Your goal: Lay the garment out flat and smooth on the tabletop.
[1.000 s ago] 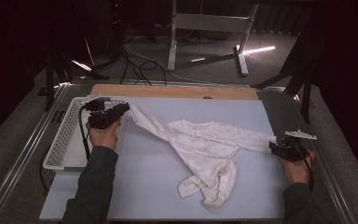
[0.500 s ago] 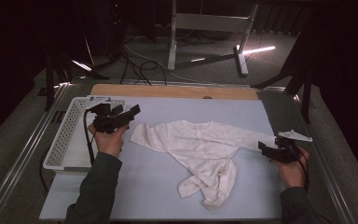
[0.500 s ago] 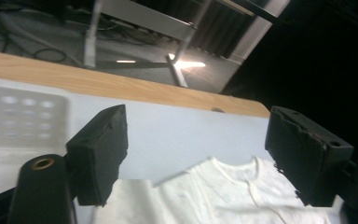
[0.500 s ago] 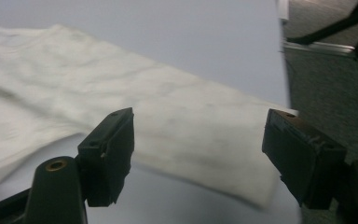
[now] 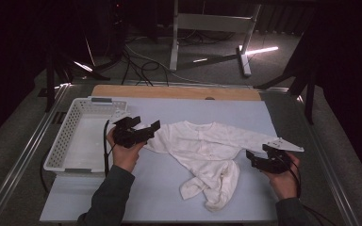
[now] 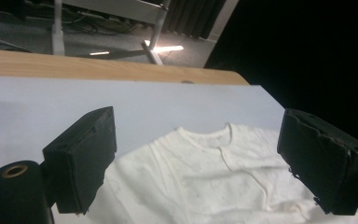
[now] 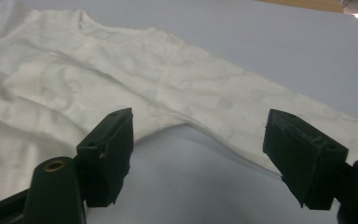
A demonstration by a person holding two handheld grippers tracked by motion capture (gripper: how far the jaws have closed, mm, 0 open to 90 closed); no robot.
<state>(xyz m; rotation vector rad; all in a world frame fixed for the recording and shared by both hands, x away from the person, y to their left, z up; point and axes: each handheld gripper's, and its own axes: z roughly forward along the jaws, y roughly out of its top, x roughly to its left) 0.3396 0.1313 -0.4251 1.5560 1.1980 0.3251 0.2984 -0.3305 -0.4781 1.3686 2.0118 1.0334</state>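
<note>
Now | romper (image 5: 207,146) lengthwise neck-away (legs near) | both hand-held grippers wide open, empty

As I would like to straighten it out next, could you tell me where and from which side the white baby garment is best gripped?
Probably by its sleeves. The right sleeve lies flat and stretched toward the right gripper, so that gripper could pinch its free cuff end from the table's right edge. The left gripper, whose jaws have just been opening with nothing between them, could take the white baby garment at its near left edge from the left.
</note>
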